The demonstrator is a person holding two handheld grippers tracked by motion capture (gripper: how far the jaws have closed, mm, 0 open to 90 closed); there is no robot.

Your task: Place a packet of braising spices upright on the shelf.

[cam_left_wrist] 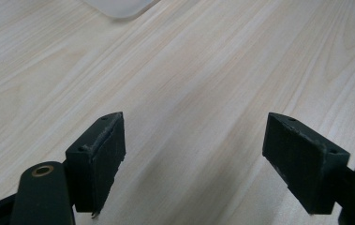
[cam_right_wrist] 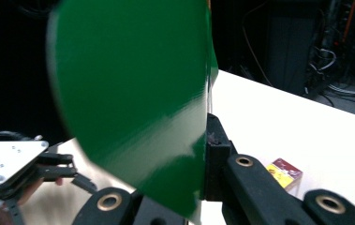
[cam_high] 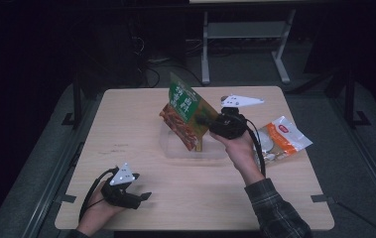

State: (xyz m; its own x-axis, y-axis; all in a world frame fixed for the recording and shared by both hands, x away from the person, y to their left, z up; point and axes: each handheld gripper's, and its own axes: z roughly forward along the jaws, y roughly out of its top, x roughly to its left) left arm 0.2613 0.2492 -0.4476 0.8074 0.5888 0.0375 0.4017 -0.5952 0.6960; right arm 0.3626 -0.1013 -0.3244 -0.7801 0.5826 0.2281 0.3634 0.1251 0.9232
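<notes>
A snack bag point(cam_high: 183, 111), green on top with a red-brown picture below, hangs tilted above a clear plastic tub point(cam_high: 175, 150) at the table's middle. My right gripper point(cam_high: 203, 120) is shut on the bag's right edge. In the right gripper view the bag's plain green back point(cam_right_wrist: 133, 93) is pinched between the jaws of the right gripper point(cam_right_wrist: 208, 129). My left gripper point(cam_high: 146, 197) rests on the table near the front left, open with nothing in it. The left gripper point(cam_left_wrist: 194, 140) has its jaws spread wide over bare wood, with a corner of the tub point(cam_left_wrist: 119, 7) far ahead.
An orange and white bag point(cam_high: 282, 139) lies flat on the table to the right of the tub. A small yellow and red box point(cam_right_wrist: 285, 171) sits below the held bag. The wooden table point(cam_high: 126, 144) is bare on its left half. Dark floor and a metal frame lie beyond.
</notes>
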